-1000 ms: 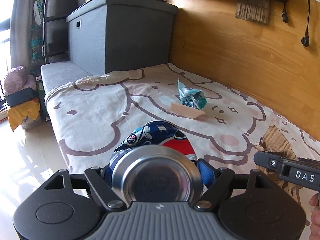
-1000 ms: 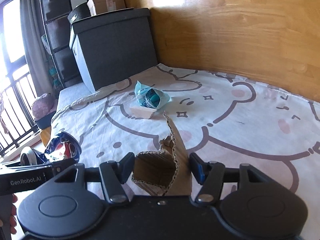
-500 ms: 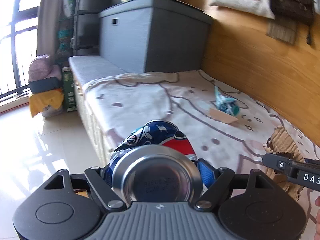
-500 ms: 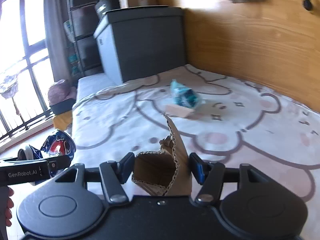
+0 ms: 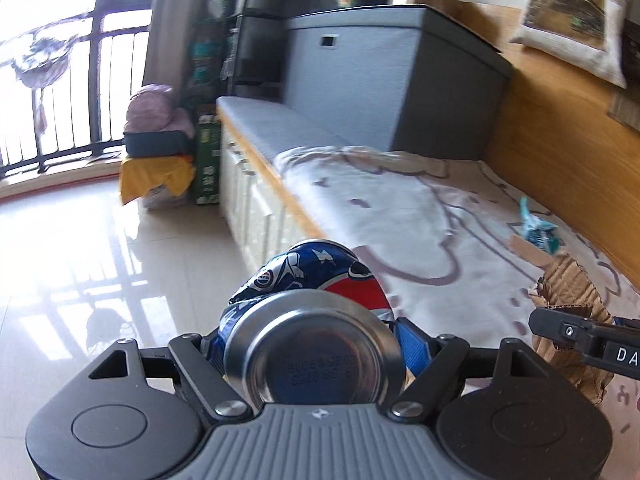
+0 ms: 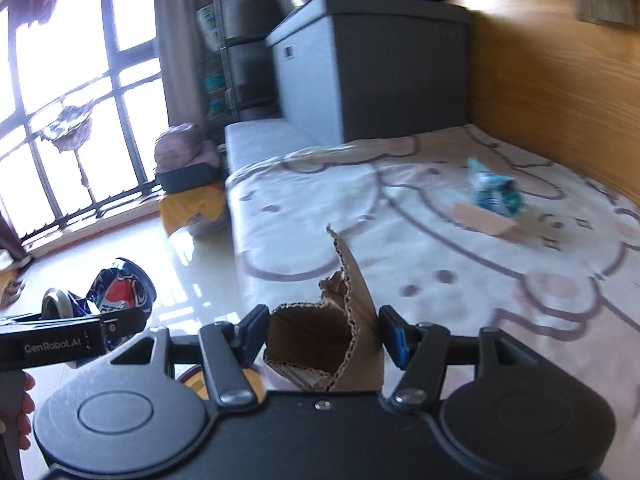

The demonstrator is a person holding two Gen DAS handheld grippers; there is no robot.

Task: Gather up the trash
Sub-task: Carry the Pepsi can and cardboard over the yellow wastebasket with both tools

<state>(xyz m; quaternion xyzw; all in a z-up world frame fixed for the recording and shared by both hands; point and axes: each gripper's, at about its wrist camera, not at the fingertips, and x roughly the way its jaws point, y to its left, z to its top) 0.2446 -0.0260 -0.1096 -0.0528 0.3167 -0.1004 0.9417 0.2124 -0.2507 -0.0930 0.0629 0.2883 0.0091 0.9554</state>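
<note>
Teal wrapper (image 6: 495,192) blurred; pillow (image 5: 572,20) smeared.

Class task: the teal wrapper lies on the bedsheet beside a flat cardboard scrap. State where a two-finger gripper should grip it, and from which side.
Grip the teal wrapper at its crumpled upper bulge, coming from above, likely best. It stands proud of the bedsheet, while the flat cardboard scrap lies against its near side.

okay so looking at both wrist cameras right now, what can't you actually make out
- Trash bin: in neither view, so the drop-off spot is unknown.
- Teal wrapper: motion blur hides its print, right wrist view.
- Crushed can: far end hidden behind its own base, left wrist view.
- Torn cardboard: lower part hidden by the gripper body.
</note>
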